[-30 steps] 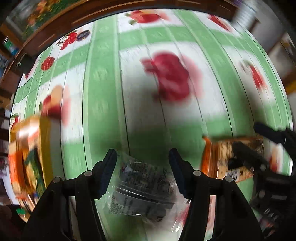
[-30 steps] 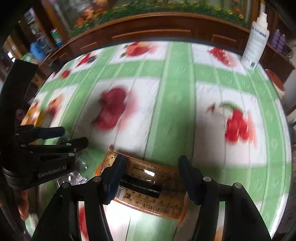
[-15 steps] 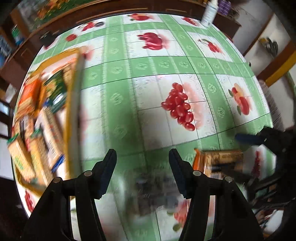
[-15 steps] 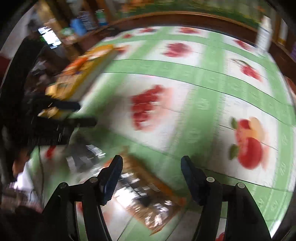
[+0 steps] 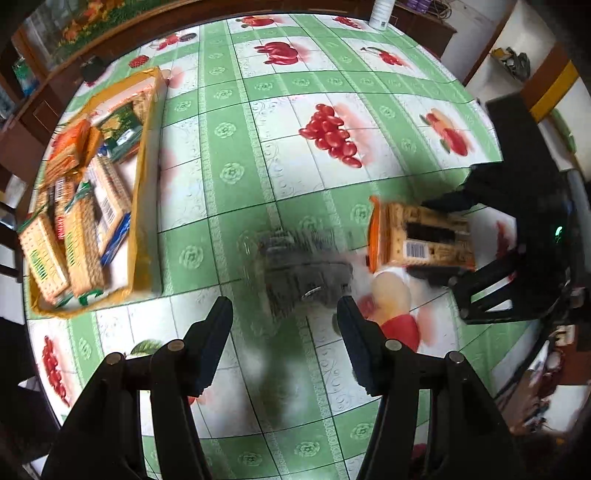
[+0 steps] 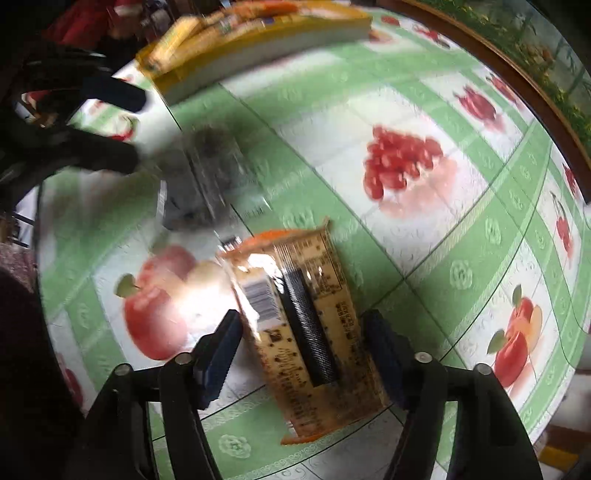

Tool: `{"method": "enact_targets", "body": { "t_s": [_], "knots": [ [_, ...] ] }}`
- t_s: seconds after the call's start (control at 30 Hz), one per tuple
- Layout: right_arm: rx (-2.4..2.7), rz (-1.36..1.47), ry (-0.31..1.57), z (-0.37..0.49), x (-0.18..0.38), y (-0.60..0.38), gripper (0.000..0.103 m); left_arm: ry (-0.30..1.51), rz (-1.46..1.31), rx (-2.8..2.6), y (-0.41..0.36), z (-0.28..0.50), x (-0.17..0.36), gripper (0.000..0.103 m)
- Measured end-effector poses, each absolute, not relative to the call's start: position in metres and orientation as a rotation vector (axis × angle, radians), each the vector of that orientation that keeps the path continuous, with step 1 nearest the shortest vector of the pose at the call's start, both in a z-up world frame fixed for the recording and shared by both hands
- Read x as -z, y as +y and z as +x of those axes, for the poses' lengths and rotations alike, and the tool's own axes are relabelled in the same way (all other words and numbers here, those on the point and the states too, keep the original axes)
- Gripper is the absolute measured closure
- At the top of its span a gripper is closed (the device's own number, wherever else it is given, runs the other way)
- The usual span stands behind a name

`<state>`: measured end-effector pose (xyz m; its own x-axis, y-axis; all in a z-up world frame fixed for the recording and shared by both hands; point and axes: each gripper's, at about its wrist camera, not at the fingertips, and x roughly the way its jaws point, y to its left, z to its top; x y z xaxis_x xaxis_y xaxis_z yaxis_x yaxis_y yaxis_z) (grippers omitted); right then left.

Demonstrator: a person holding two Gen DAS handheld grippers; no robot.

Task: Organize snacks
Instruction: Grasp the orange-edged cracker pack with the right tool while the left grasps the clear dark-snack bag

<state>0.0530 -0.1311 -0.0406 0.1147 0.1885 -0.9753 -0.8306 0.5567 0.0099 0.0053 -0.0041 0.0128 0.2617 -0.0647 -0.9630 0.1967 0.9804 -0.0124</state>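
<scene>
In the left wrist view my left gripper points down at the table with its jaws apart. A clear packet with dark contents is a blur just beyond its fingertips. Whether the pads still touch it is unclear. The right wrist view shows that packet beside the left gripper. My right gripper has an orange cracker packet lengthwise between its fingers, off the table, and its jaws are closing on it. From the left wrist, that cracker packet is in the right gripper.
A yellow cardboard box with several snack packets stands at the left; its side wall shows at the top of the right wrist view. A green-and-white fruit tablecloth covers the table. A white bottle stands at the far edge.
Both hands moved across the table and the snack box came into view. The clear packet went from between the left fingers to beyond their tips. The right wrist rolled; the cracker packet now lies lengthwise.
</scene>
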Motion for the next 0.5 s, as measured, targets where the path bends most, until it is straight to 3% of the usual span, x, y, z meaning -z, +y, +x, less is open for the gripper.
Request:
{"method": "enact_targets", "body": {
  "t_s": [0.5],
  "knots": [
    [-0.749,-0.543,1.229,0.037,0.041,-0.154,0.039,1.374,-0.094,-0.002,-0.001,0.048,0.011,0.046]
  ]
}}
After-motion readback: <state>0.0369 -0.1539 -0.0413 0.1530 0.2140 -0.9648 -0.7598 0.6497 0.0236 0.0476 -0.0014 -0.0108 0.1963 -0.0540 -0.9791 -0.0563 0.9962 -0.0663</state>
